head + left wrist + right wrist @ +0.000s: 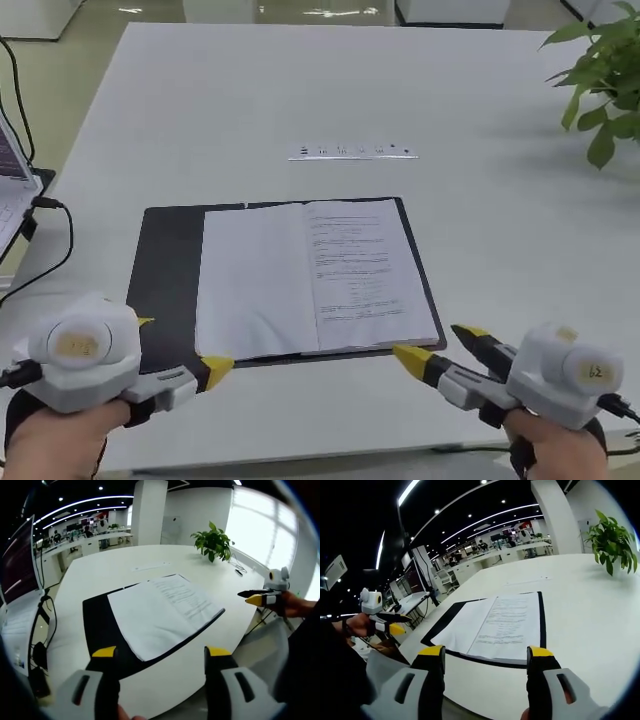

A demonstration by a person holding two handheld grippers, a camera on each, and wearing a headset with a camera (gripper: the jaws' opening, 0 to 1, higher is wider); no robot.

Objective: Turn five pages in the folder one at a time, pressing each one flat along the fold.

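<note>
Head view: the open folder [290, 280] lies flat in the middle of the table [300, 90], its printed page at 3 o'clock. The left gripper [182, 345] hovers at the folder's 7 o'clock and the right gripper [440, 343] at its 5 o'clock. Both have their jaws spread wide and hold nothing.

Potted plant [603, 92], laptop [12, 190], cables [55, 240]

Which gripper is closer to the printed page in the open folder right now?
Right. The right gripper is just off the near edge of the printed page; the left gripper sits farther away, by the near edge of the blank page.
</note>
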